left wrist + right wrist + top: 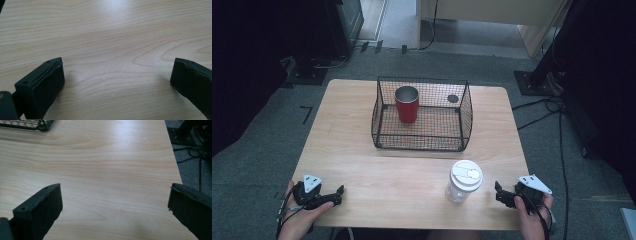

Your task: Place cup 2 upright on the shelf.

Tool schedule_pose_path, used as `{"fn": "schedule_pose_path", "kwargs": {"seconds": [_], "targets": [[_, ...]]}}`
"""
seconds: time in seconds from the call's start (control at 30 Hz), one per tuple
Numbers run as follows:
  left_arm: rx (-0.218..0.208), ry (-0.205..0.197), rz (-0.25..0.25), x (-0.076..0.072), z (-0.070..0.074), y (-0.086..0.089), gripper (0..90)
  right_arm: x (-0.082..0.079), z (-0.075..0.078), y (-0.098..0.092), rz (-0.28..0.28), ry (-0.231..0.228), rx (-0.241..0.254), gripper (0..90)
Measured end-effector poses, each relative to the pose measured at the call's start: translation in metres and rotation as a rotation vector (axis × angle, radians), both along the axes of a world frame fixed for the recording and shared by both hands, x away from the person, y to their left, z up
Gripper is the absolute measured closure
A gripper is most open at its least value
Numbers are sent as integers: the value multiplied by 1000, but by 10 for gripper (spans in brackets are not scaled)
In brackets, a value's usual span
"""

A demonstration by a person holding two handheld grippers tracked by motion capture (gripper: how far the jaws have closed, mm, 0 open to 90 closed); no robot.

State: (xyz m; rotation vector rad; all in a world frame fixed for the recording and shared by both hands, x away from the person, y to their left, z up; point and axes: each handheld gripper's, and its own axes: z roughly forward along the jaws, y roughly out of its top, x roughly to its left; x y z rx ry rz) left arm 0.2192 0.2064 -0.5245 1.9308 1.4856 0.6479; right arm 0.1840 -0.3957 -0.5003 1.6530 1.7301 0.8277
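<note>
We hold left tool [337, 192] released, right tool [501, 192] released beside lidded cup [463, 181], both low over worktop [362, 165]

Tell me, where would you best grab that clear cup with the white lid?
Probably around its clear wall, below the white lid, coming in level from the right with the right gripper, whose jaws stand open. The lidded cup stands upright near the table's front edge, so its round side is free, and that gripper is nearest.
</note>
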Motion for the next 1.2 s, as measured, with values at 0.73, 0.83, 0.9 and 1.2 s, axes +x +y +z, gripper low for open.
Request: {"fn": "schedule_pose_path", "kwargs": {"seconds": [0.73, 0.83, 0.9, 1.2], "targets": [[9, 40, -9, 23, 4, -9, 0, -24, 29, 58, 316, -31, 58, 0], [9, 41, 6, 27, 4, -9, 0, -26, 31, 61, 342, -37, 95, 0], [8, 40, 15, 31, 4, -11, 0, -26, 33, 64, 367, -38, 108, 0], [8, 41, 44, 43, 4, -15, 0, -27, 36, 74, 430, -49, 154, 2]]}}
